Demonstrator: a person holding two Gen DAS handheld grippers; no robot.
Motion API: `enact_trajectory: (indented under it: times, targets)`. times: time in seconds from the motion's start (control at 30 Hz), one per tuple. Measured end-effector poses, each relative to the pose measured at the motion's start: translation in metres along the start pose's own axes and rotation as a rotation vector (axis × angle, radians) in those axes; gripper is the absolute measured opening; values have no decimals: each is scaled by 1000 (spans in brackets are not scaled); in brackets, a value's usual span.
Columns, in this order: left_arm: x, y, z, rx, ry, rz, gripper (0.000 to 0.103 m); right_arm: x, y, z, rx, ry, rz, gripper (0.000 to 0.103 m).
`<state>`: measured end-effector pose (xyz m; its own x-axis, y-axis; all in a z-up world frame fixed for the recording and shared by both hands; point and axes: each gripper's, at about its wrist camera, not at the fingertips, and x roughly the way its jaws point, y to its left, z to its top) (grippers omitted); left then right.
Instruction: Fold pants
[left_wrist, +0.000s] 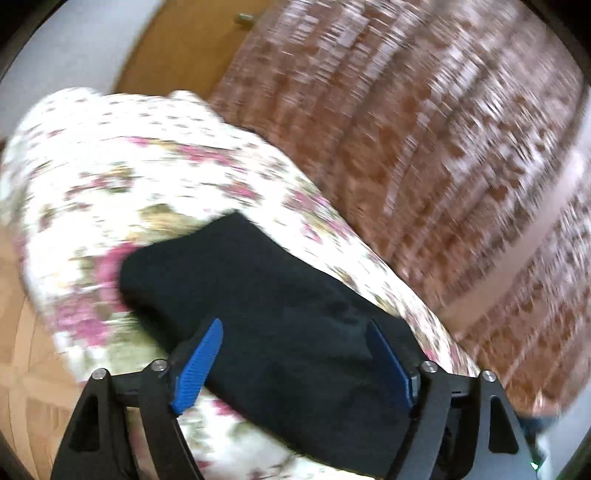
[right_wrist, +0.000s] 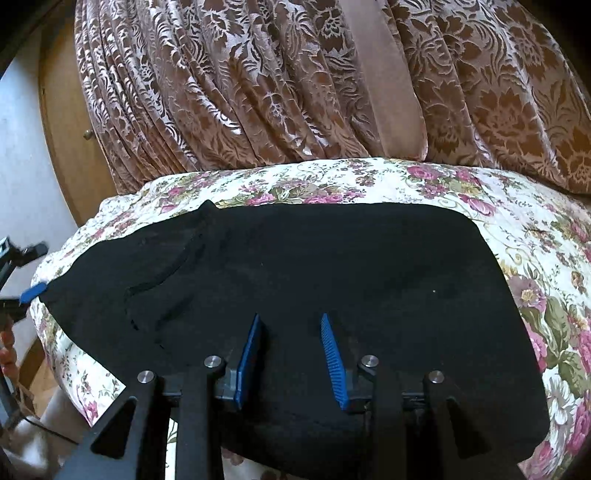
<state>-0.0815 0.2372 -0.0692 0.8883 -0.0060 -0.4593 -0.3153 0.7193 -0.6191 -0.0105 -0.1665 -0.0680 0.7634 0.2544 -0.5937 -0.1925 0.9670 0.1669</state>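
The jaws of the left gripper (left_wrist: 295, 334) stand wide apart, its 2 blue pads (left_wrist: 199, 365) splayed to either side at the bottom of the left wrist frame with nothing pinched between them. The jaws of the right gripper (right_wrist: 291, 325) are parted more narrowly, 2 blue pads (right_wrist: 249, 363) angled toward each other at the lower middle of the right wrist frame, and they too hold nothing.

The black pants (right_wrist: 295, 288) lie flat across the floral bedspread (right_wrist: 535, 258), filling the centre of the right wrist frame from the left edge almost to the lower right. A seam or pocket line shows in the cloth at centre left. In the left wrist view, which is blurred, the pants (left_wrist: 277, 295) run from the middle of the frame down to the bottom right, passing under the spread fingers.

At the far left edge of the right wrist frame the left gripper (right_wrist: 31, 291) appears, 1 blue tip just beside the left end of the pants; whether it touches the cloth cannot be told.

A brown patterned curtain (right_wrist: 258, 92) hangs across the top of the right wrist frame, behind the bed. A wooden door (right_wrist: 66, 147) stands at the upper left.
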Motion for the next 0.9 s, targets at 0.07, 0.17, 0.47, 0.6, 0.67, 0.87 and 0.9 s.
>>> enact_trajectory:
  times: [0.07,0.17,0.47,0.6,0.67,0.87,0.9]
  targets:
    - [-15,22,0,-69,-38,18,82,1,-1,0,8,-6,3,35]
    - [-31,55,-3,-150,-90,66,85,1,1,-2,-7,-18,-7,35]
    - [7,87,-3,-293,51,-82,70,-1,1,-2,6,-23,-4,36]
    - [24,100,-6,-404,69,-133,70,-1,1,-2,6,-23,-4,36]
    - [28,106,-5,-442,49,-148,69,-1,2,-2,5,-24,-3,36]
    - [49,102,8,-404,75,-121,27,-2,2,-3,1,-33,-3,36]
    - [51,102,8,-395,82,-96,22,-2,2,-3,0,-32,-3,36]
